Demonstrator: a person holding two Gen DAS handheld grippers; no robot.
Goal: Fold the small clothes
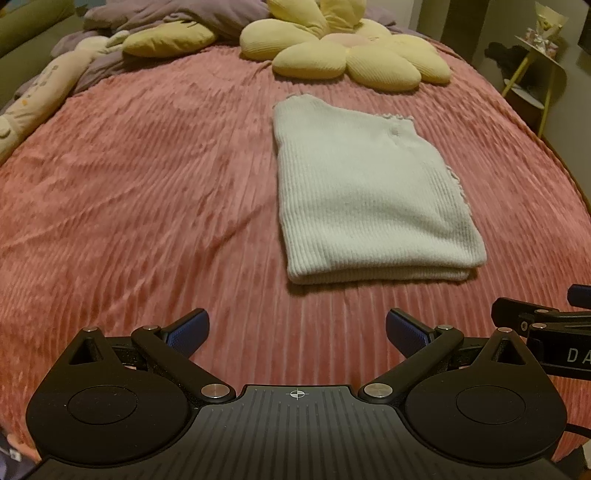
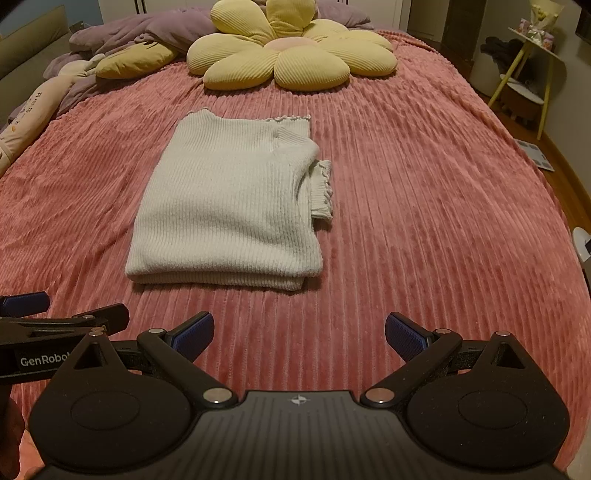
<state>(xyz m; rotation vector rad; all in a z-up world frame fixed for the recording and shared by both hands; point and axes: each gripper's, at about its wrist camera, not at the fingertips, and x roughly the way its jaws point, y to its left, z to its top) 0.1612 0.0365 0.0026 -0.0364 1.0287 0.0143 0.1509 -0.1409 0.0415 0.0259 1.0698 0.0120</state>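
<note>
A white ribbed knit garment (image 1: 369, 199) lies folded in a flat rectangle on the pink bedspread (image 1: 147, 192); it also shows in the right wrist view (image 2: 229, 210), with a frilled cuff sticking out at its right side. My left gripper (image 1: 297, 332) is open and empty, held above the bedspread short of the garment's near edge. My right gripper (image 2: 299, 334) is open and empty, also short of the near edge. Each gripper shows at the edge of the other's view: the right one (image 1: 546, 325), the left one (image 2: 44, 317).
A yellow flower-shaped cushion (image 2: 291, 55) lies at the head of the bed, with a purple duvet (image 2: 147, 29) and a long cream pillow (image 1: 40, 92) at the left. A yellow-legged side table (image 2: 524, 66) stands off the bed's right edge.
</note>
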